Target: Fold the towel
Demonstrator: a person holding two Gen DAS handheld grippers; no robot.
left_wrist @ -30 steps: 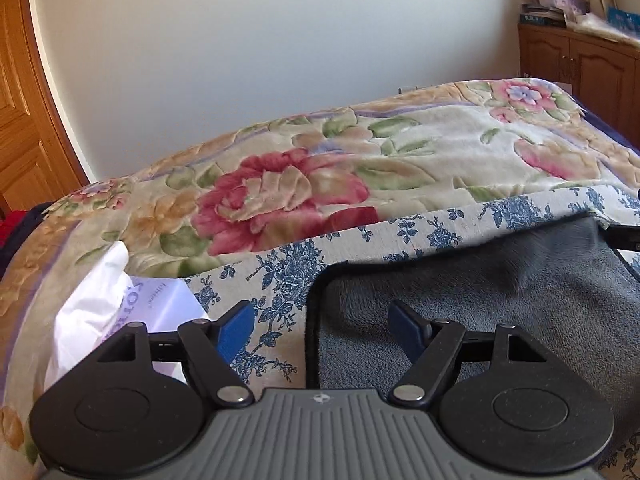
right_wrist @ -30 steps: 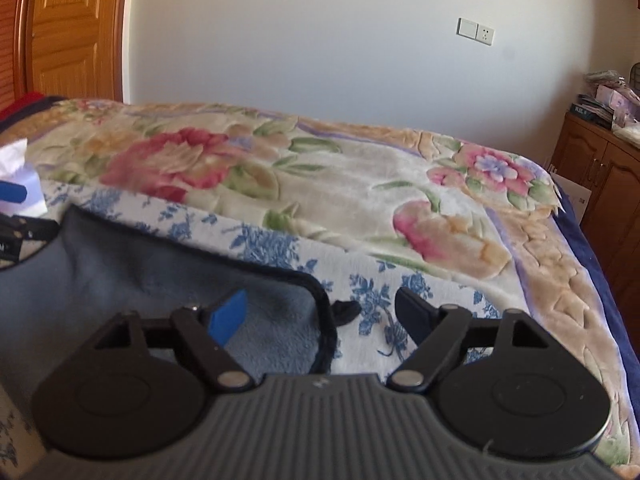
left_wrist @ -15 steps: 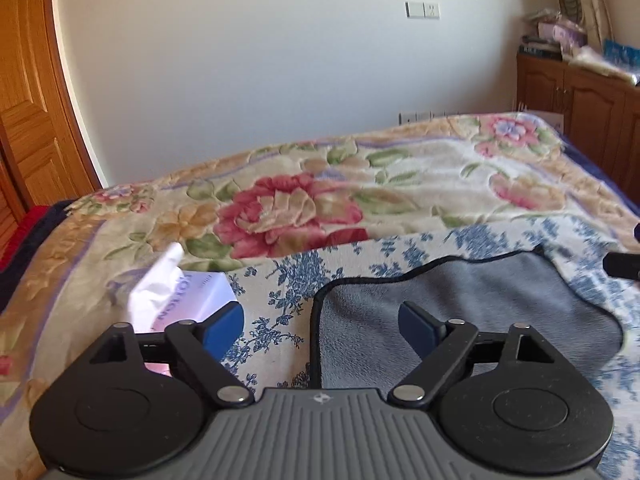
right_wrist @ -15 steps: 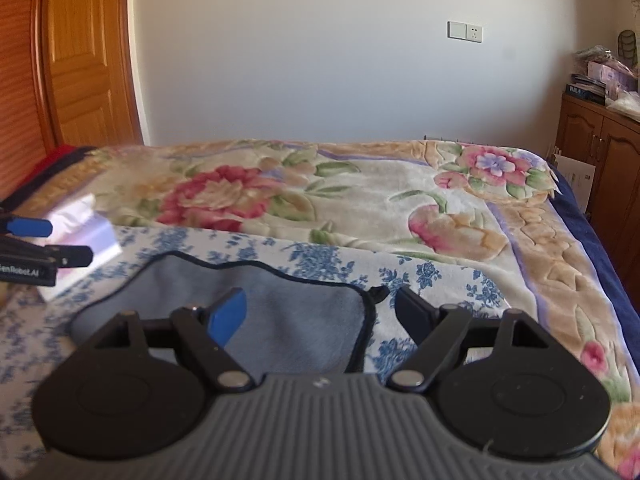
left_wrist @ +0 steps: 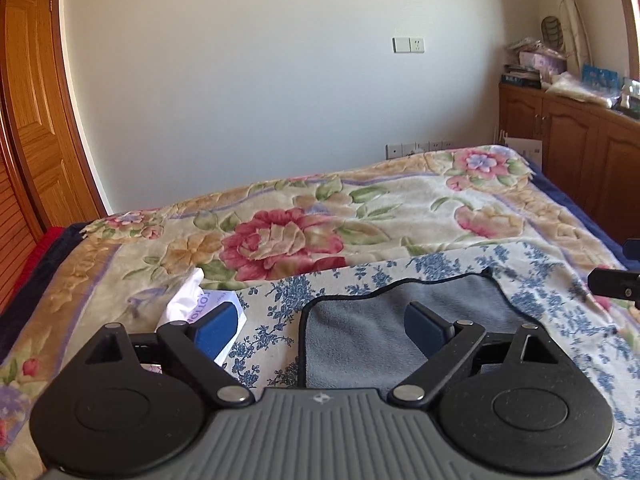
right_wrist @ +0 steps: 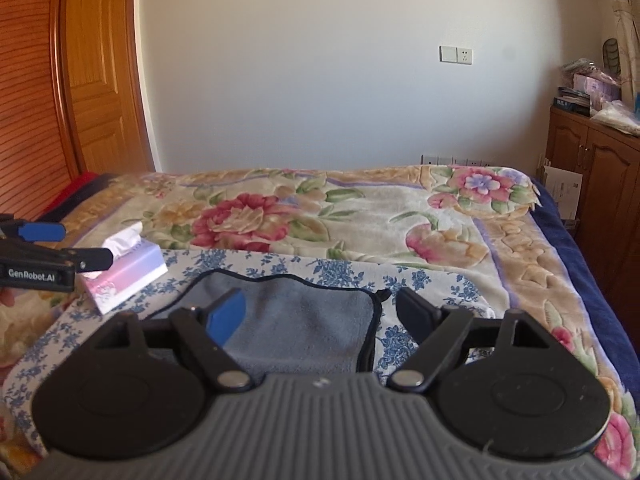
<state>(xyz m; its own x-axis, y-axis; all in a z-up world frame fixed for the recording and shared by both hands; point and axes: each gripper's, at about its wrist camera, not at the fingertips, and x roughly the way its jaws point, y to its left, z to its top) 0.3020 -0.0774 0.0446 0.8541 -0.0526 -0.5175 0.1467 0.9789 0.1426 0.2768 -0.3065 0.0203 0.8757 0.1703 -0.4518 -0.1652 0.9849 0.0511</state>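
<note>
A grey towel (left_wrist: pixel 360 320) with a dark hem lies flat on a blue-flowered white cloth (left_wrist: pixel 280 304) on the bed. It also shows in the right wrist view (right_wrist: pixel 304 320). My left gripper (left_wrist: pixel 316 326) is open and empty, held above the towel's left edge. My right gripper (right_wrist: pixel 324 312) is open and empty above the towel's right edge. The left gripper's fingers (right_wrist: pixel 44 232) show at the left of the right wrist view. Part of the right gripper (left_wrist: pixel 616 282) shows at the right edge of the left wrist view.
A tissue box (left_wrist: pixel 208 308) with a white tissue sticking out lies left of the towel; it also shows in the right wrist view (right_wrist: pixel 128 268). A floral blanket (left_wrist: pixel 360 224) covers the bed. A wooden door (right_wrist: pixel 100 80) stands at left, a wooden cabinet (left_wrist: pixel 572 160) at right.
Both grippers have lifted and pulled back from the towel, so more of the bed and wall shows. The towel now lies flat, with nothing holding it.
</note>
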